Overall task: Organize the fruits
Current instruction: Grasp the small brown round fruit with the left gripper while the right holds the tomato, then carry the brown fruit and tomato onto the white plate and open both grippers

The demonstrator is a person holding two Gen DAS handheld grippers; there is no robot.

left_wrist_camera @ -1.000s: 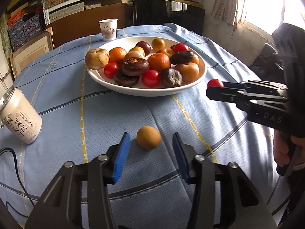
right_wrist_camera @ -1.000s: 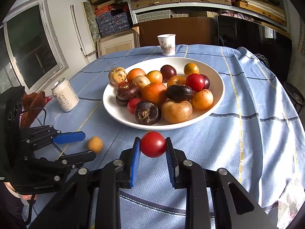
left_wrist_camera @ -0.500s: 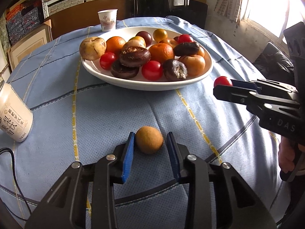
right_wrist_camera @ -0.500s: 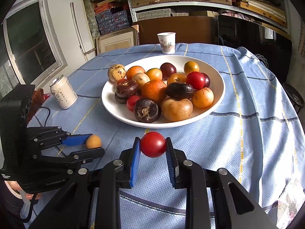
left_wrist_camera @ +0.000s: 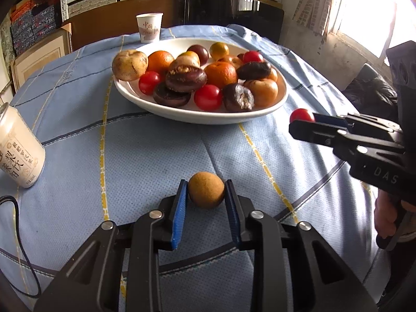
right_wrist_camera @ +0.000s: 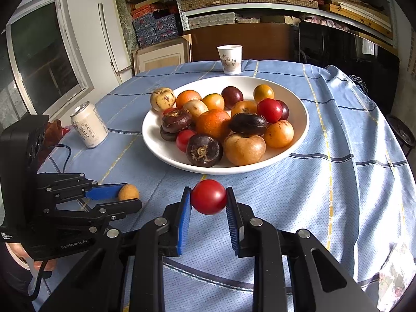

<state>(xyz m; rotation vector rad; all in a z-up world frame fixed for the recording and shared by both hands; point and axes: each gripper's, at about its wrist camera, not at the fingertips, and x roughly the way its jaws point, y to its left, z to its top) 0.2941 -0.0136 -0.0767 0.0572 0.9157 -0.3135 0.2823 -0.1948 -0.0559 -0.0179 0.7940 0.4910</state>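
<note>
A white bowl [left_wrist_camera: 197, 115] full of mixed fruits stands mid-table; it also shows in the right wrist view [right_wrist_camera: 299, 140]. My left gripper [left_wrist_camera: 206, 195] is shut on a small tan round fruit [left_wrist_camera: 206, 193], low over the blue tablecloth in front of the bowl. From the right wrist view that fruit [right_wrist_camera: 128, 192] shows between the left fingers. My right gripper [right_wrist_camera: 208, 199] is shut on a red tomato [right_wrist_camera: 208, 197], held above the cloth just in front of the bowl. The tomato [left_wrist_camera: 301, 115] also shows at the right in the left wrist view.
A drink can [left_wrist_camera: 18, 150] stands at the left of the table, also in the right wrist view [right_wrist_camera: 89, 124]. A paper cup [left_wrist_camera: 149, 27] stands behind the bowl. A black cable [left_wrist_camera: 23, 254] lies at the left edge. Shelves and boxes stand behind the table.
My left gripper moved forward around the tan fruit and closed on it. The right gripper stayed put with the tomato.
</note>
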